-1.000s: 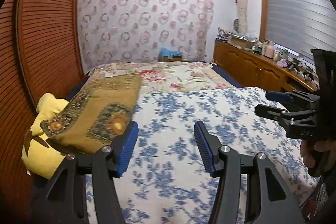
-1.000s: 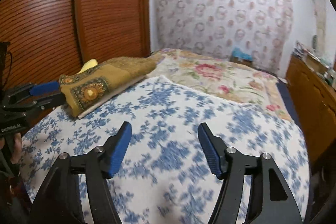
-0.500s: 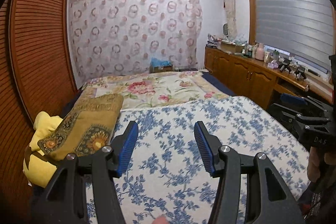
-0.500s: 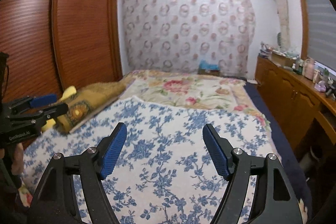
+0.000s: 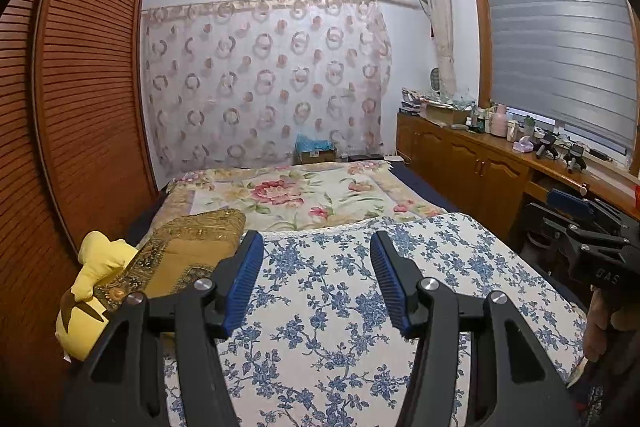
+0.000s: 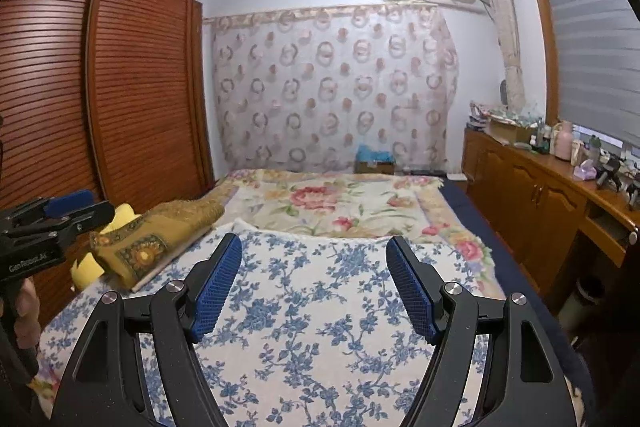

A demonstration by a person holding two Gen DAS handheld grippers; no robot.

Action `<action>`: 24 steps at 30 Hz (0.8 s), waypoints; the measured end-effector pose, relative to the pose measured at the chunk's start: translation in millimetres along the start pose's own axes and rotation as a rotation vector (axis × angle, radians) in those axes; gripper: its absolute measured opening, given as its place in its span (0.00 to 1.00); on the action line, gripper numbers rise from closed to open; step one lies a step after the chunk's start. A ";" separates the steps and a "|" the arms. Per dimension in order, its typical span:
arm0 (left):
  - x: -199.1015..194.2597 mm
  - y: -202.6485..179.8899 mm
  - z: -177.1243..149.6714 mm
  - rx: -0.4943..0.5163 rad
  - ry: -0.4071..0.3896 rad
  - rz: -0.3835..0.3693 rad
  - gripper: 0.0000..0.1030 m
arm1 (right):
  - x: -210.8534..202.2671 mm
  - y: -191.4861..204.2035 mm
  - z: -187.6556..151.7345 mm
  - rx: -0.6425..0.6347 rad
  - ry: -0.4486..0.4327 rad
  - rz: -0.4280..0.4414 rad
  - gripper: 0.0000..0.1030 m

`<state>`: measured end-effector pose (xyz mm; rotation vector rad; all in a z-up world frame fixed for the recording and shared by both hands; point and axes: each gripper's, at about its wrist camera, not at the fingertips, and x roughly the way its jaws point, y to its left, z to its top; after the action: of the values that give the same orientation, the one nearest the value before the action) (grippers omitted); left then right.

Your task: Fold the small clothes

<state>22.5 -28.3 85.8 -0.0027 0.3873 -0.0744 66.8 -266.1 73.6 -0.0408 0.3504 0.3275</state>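
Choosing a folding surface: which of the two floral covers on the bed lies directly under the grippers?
The blue-flowered white cover, nearest both open grippers; the pink-rose cover lies beyond it toward the curtain.

Both grippers raised and levelled

The left gripper and right gripper now face the far ring-patterned curtain, ceiling showing.

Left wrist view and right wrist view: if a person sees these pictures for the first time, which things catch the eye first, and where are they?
The open left gripper and open right gripper, both empty, fill the foreground above a blue-flowered bedspread. On the bed's left edge, a mustard patterned blanket lies folded over a yellow plush toy, beside the slatted wooden wardrobe. No small garment is visible.
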 end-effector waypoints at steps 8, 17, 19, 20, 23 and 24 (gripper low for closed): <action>4.4 3.1 -1.9 -0.012 0.009 0.005 0.53 | -0.8 0.5 -1.2 -0.004 -0.001 -0.004 0.75; 2.7 4.4 -5.9 -0.017 0.007 0.013 0.53 | -1.8 1.2 -1.3 -0.001 -0.002 -0.008 0.75; 2.7 5.5 -6.2 -0.020 0.006 0.016 0.53 | -1.2 0.3 -1.1 -0.001 -0.001 -0.006 0.75; 3.0 5.6 -6.0 -0.021 0.006 0.018 0.53 | -1.3 0.6 -1.4 -0.002 0.000 -0.007 0.75; 3.3 6.4 -6.2 -0.021 0.005 0.019 0.53 | -1.6 0.1 -1.4 0.000 0.000 -0.006 0.75; 3.6 6.7 -6.4 -0.021 0.005 0.020 0.53 | -1.7 0.2 -1.4 0.000 0.000 -0.007 0.75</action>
<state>23.9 -21.8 78.3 -0.0198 0.3935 -0.0506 64.9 -266.6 72.9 -0.0417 0.3499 0.3207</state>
